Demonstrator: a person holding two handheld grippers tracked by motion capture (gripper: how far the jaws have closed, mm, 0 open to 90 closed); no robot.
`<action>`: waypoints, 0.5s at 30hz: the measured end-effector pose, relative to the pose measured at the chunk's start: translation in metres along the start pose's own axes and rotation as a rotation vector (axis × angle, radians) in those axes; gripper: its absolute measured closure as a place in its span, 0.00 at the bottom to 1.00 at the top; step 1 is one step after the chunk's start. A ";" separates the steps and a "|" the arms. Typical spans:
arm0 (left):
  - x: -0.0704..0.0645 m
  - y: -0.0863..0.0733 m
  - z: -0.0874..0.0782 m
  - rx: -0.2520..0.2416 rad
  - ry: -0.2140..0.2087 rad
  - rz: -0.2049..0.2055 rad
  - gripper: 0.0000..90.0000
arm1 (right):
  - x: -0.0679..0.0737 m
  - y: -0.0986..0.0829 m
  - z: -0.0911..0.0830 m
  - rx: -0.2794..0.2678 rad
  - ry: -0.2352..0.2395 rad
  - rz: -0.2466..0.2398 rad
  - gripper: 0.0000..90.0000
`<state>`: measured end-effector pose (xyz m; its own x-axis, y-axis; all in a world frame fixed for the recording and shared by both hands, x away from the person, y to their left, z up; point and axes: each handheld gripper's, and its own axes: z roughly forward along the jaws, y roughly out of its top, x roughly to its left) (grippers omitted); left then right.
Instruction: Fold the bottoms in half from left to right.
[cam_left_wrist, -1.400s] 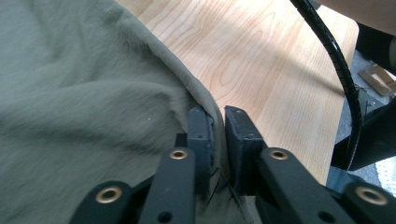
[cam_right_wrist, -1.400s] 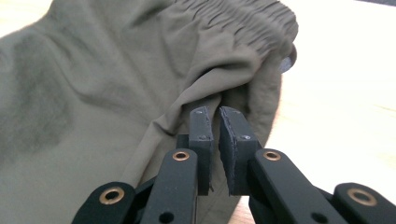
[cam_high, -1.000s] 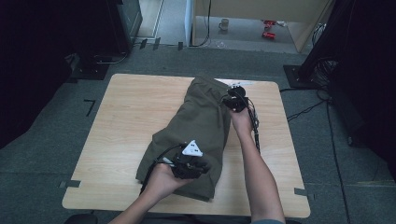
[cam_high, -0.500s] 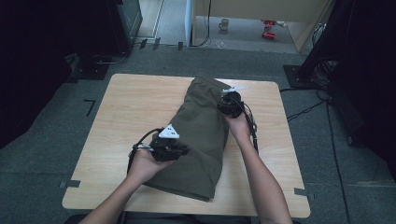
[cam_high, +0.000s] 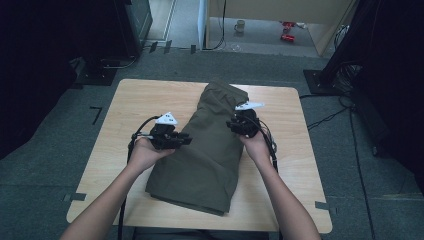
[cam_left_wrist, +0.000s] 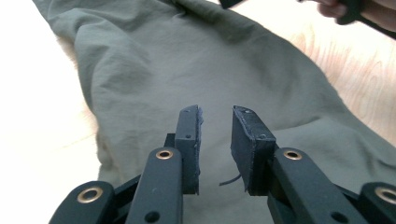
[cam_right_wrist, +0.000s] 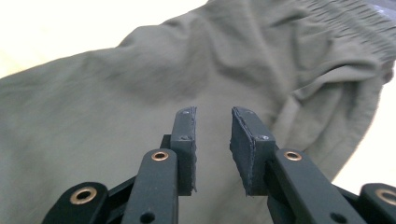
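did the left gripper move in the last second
Yes. The left gripper has moved from near the front hem of the olive garment up and left to its left edge, farther from the table's front edge.

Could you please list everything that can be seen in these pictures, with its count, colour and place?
Trousers: one pair, olive green, folded lengthwise down the middle of the table.
Table: one, light wood, centre of the high view.
Mug: one, pale, on the floor beyond the table.
Red objects: a few, on the floor right of the mug; too small to identify.
Dark equipment: black, along the floor at the left and right edges.
Left gripper: one, black with a grey plate, at the trousers' left edge, jaws apart.
Right gripper: one, black with a grey plate, at the trousers' right edge, jaws apart.
Forearms: two, entering from the bottom.
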<state>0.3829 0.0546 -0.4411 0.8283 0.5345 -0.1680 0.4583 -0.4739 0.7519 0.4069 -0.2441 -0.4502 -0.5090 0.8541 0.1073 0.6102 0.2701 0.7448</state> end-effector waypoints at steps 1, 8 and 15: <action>0.002 0.000 0.001 -0.002 0.003 0.001 0.80 | 0.003 -0.003 -0.001 -0.004 0.008 -0.009 0.78; 0.018 -0.011 0.022 0.070 0.026 -0.011 0.79 | 0.019 -0.027 -0.001 0.003 0.060 -0.019 0.77; 0.017 -0.020 0.035 0.086 0.032 0.012 0.73 | 0.028 -0.056 0.007 0.059 0.080 -0.058 0.70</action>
<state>0.3995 0.0484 -0.4813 0.8240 0.5495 -0.1378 0.4753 -0.5383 0.6959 0.3627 -0.2321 -0.4937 -0.5904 0.7983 0.1191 0.6116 0.3462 0.7114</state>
